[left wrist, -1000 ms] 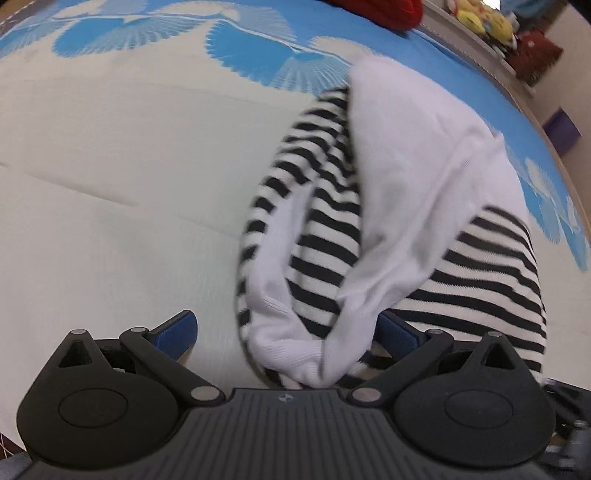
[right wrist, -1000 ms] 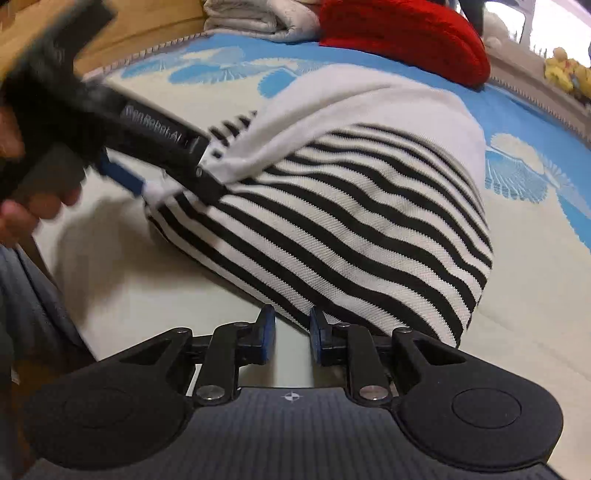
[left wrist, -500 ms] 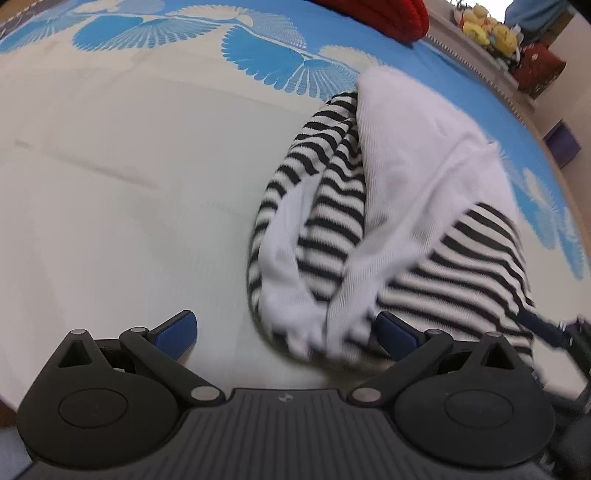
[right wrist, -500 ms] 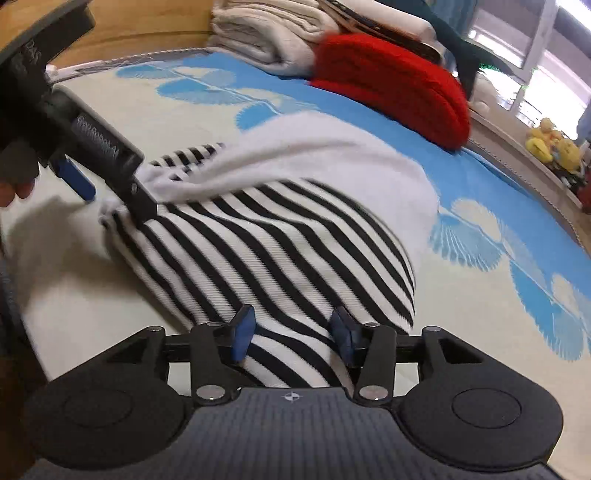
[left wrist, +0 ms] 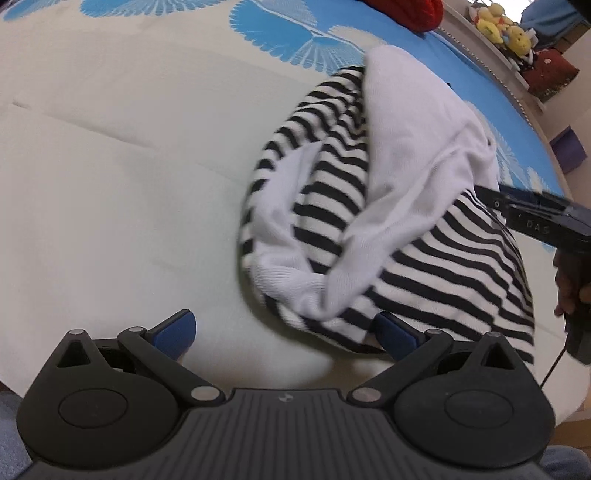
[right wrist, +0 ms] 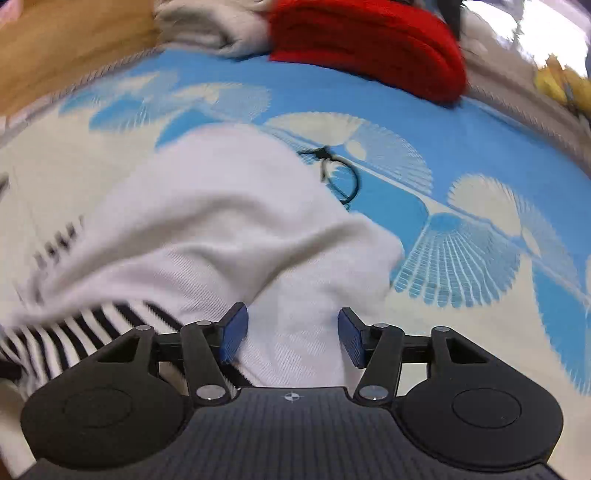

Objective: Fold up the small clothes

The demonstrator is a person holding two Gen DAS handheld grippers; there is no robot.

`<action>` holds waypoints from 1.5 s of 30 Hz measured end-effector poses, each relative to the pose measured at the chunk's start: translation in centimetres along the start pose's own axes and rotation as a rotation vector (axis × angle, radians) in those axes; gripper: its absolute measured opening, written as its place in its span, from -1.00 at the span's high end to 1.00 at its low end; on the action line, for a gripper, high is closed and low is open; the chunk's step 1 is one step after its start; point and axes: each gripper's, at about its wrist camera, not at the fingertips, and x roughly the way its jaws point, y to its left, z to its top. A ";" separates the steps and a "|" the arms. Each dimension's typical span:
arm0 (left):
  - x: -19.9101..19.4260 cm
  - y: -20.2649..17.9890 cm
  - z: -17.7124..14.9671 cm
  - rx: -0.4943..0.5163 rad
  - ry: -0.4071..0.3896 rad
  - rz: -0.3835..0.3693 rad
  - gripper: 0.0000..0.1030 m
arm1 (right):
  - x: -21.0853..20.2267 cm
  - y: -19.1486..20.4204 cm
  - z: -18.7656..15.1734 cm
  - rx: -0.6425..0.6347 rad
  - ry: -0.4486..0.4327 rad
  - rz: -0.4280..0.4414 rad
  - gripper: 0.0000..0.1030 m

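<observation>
The left gripper (left wrist: pixel 284 330) is hovering with its blue fingers (left wrist: pixel 173 328) spread wide and gripping nothing; the striped garment's near hem is lying between them, so it looks to be lining up for a grab at that edge. The right gripper (right wrist: pixel 291 338) is also standing with its fingers apart, the white cloth bulging between the pads without being pinched, probably so it can take the far side for the next fold.

The striped garment (left wrist: pixel 436 258) is lying bunched on the cream and blue bedspread (left wrist: pixel 110 166), its white part (left wrist: pixel 410 147) draped across the stripes.

The left view is showing the whole heap and the right gripper's black body reaching in from the side. Only the right view is showing a small black loop (right wrist: pixel 343 181) on the blue pattern just past the garment, plus a red cushion (right wrist: pixel 369 44) and folded pale laundry (right wrist: pixel 210 26) further back.
</observation>
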 end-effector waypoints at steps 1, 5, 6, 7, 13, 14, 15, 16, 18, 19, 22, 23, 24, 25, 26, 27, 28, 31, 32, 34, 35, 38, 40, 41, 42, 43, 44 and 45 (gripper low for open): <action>0.1 0.0 0.0 -0.007 0.011 -0.020 -0.99 | -0.6 -0.2 0.3 -0.029 -0.013 0.018 -0.12; 0.5 -0.1 0.5 -0.039 0.044 -0.095 -0.99 | -2.0 -4.5 3.0 0.031 -0.044 0.031 -0.74; 0.6 0.1 0.8 -0.068 0.042 -0.107 -0.99 | -1.9 -5.9 3.8 0.071 -0.064 0.010 -0.84; 0.7 0.5 1.1 -0.102 0.042 -0.123 -0.99 | -1.6 -7.1 4.4 0.108 -0.071 0.021 -0.84; 0.8 3.1 3.4 -0.331 0.007 -0.208 0.05 | 5.5 -11.2 5.0 0.325 0.113 0.275 -0.61; 0.9 3.0 4.1 -0.310 0.009 -0.201 0.38 | 6.0 -10.7 4.6 0.330 0.125 0.315 -0.10; 0.9 2.6 4.9 -0.278 0.001 -0.177 0.64 | 6.4 -10.1 4.3 0.308 0.128 0.348 0.01; 1.1 1.8 6.0 -0.221 0.002 -0.146 0.67 | 6.0 -9.1 4.1 0.260 0.099 0.327 0.07; 1.6 -0.2 8.9 -0.114 -0.001 -0.094 0.81 | 4.9 -8.6 3.6 0.209 0.062 0.305 0.29; 2.0 -1.7 11.4 -0.047 -0.026 -0.056 0.86 | 4.5 -8.9 3.4 0.231 0.054 0.298 0.31; 4.5 -6.8 19.3 0.127 -0.108 0.015 0.86 | 2.6 -10.4 1.4 0.354 0.018 0.223 0.35; 5.8 -8.7 21.4 0.162 -0.110 0.024 0.86 | 1.8 -10.6 0.3 0.397 0.003 0.191 0.35; 7.0 -11.0 23.1 0.194 -0.139 0.063 0.86 | 1.4 -10.8 -0.7 0.444 -0.005 0.162 0.36; 7.9 -13.4 24.4 0.250 -0.163 0.093 0.86 | 0.6 -11.1 -2.0 0.497 -0.010 0.138 0.36; 8.3 -15.2 25.3 0.279 -0.177 0.093 0.86 | -0.4 -11.4 -3.7 0.569 -0.021 0.126 0.36; 8.2 -16.2 25.9 0.267 -0.182 0.066 0.84 | -1.1 -11.7 -5.2 0.634 -0.039 0.135 0.35; 7.5 -16.5 25.9 0.252 -0.179 0.011 0.82 | -1.9 -12.1 -6.6 0.681 -0.062 0.149 0.31; 6.0 -15.3 24.8 0.321 -0.189 0.026 0.77 | -2.8 -13.1 -8.9 0.743 -0.137 0.175 -0.03; 5.9 -14.1 24.6 0.330 -0.194 0.071 0.77 | -2.8 -13.6 -8.9 0.746 -0.155 0.189 -0.15; 6.0 -10.1 24.9 0.264 -0.192 0.225 0.77 | -2.7 -14.3 -8.4 0.754 -0.162 0.197 -0.35; 6.2 -7.6 25.2 0.202 -0.193 0.290 0.77 | -2.5 -14.4 -8.3 0.768 -0.169 0.201 -0.37; 6.0 -1.4 24.6 0.044 -0.151 0.367 0.76 | -2.2 -14.0 -8.0 0.761 -0.149 0.225 -0.37; 4.7 0.3 22.6 -0.009 -0.100 0.186 0.67 | -2.2 -13.6 -7.8 0.749 -0.145 0.249 -0.38; 3.9 0.3 20.9 -0.024 -0.076 0.072 0.36 | -2.1 -13.4 -7.7 0.745 -0.145 0.260 -0.42; 3.2 0.0 19.4 -0.022 -0.060 0.006 -0.13 | -2.2 -13.3 -7.4 0.744 -0.151 0.264 -0.48; 2.7 -1.0 17.5 -0.009 -0.050 -0.049 -0.39 | -2.2 -13.3 -7.3 0.743 -0.160 0.261 -0.52; 2.1 -1.9 15.0 0.000 -0.037 -0.098 -0.77 | -2.1 -13.4 -7.0 0.739 -0.162 0.256 -0.56; 1.9 -2.6 13.1 -0.004 -0.016 -0.129 -0.88 | -2.1 -13.4 -6.8 0.737 -0.162 0.250 -0.56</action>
